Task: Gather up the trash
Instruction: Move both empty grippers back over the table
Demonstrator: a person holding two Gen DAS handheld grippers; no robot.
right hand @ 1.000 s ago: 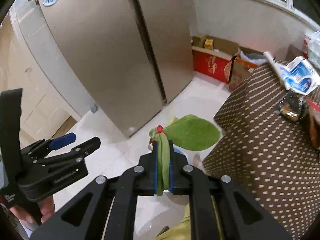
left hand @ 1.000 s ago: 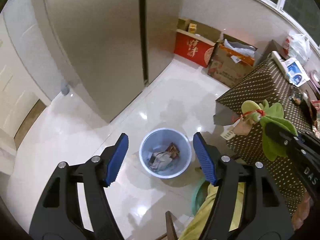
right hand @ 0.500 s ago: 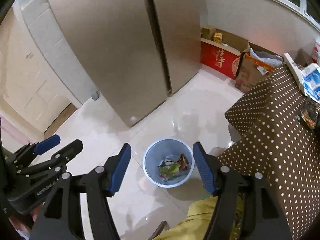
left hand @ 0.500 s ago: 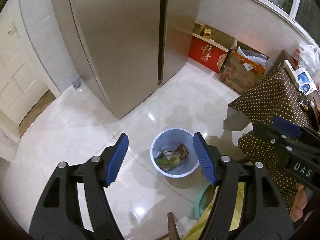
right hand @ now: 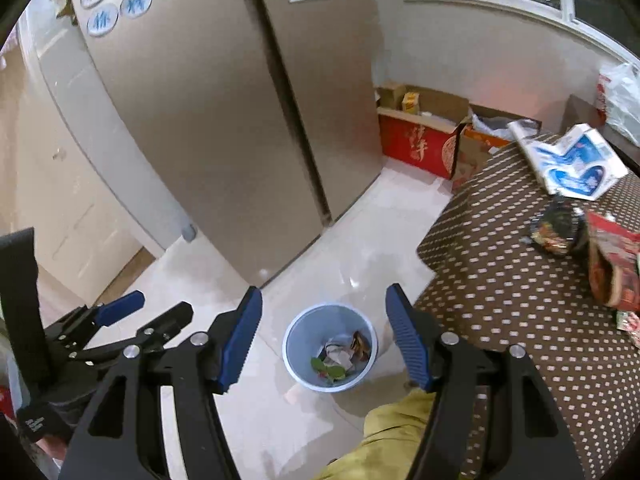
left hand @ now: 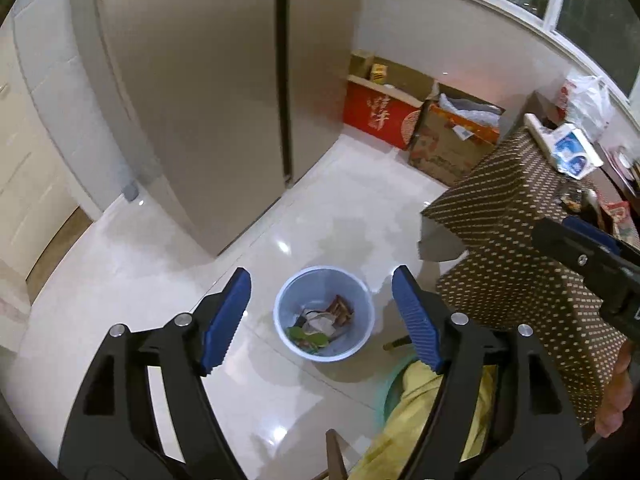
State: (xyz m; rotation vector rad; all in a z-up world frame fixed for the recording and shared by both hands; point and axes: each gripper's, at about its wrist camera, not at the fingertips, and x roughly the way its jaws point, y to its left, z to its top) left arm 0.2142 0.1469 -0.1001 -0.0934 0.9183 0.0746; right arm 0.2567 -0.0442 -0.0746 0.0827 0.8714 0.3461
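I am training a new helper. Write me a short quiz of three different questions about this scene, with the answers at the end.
1. True or false: the right gripper holds a piece of trash.
2. What lies inside the bin? A) nothing B) wrappers and a green scrap C) water
3. Fill in: the wrappers not yet collected lie on the dotted ______.

Key:
1. False. Both the right gripper and the left gripper are open and empty above the bin.
2. B. Crumpled wrappers and a green scrap lie at the bottom.
3. Tablecloth; a red packet and a dark wrapper rest there.
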